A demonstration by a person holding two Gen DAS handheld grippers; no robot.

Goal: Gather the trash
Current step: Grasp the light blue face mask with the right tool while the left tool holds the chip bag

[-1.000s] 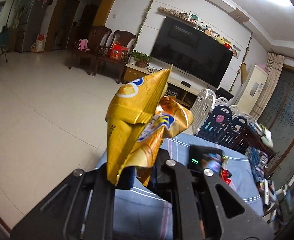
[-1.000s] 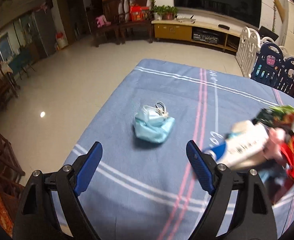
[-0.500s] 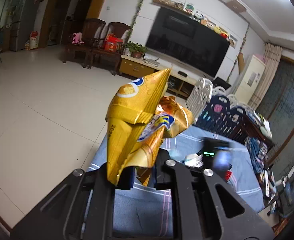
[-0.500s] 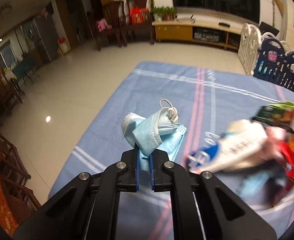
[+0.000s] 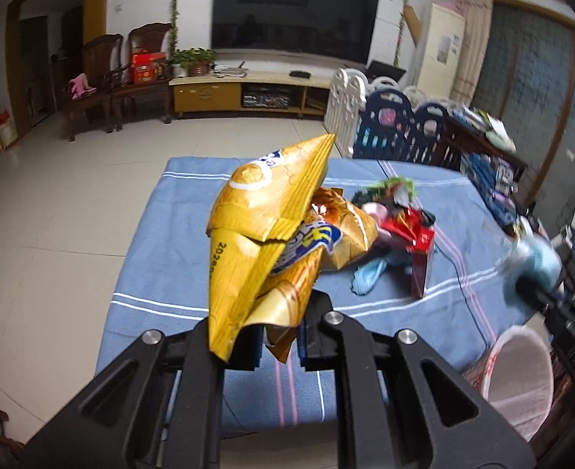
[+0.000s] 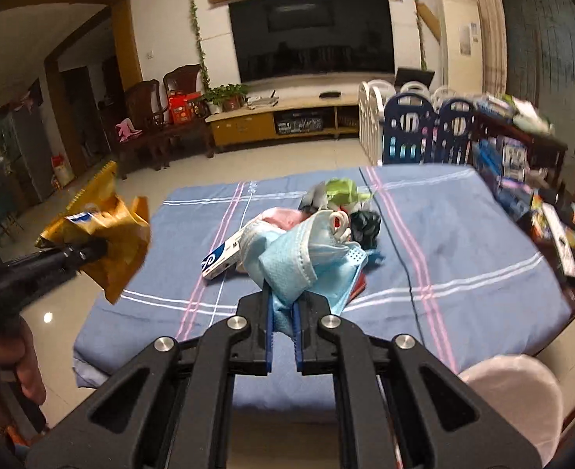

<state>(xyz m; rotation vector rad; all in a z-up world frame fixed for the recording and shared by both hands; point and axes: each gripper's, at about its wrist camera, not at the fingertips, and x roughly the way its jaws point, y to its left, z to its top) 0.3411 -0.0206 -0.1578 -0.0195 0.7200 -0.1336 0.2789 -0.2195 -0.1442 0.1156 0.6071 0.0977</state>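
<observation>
A second before, the right gripper (image 6: 283, 336) had hung with its jaws wide above a blue face mask (image 6: 311, 258) lying on the blue striped cloth (image 6: 463, 242); by this moment it had clamped tight on that mask and lifted it clear of the table, the crumpled fabric bunched above the blue pads. The left gripper (image 5: 279, 346) was clenched on the yellow snack bag (image 5: 264, 234), just as it had been, though its view had swung from the far wall down toward the table. So both hands were now loaded with 1 piece each. In the right wrist view the rest of the litter, a white and blue box (image 6: 221, 258), a green wrapper (image 6: 342, 189) and something dark beside it, lay in a heap at about 12 o'clock from the held mask, near the cloth's middle. A pink-lined bin (image 6: 518, 394) sat at roughly 4 o'clock, just off the table's near edge. To my eye, the pickup was finished and the carry to that bin came next.
</observation>
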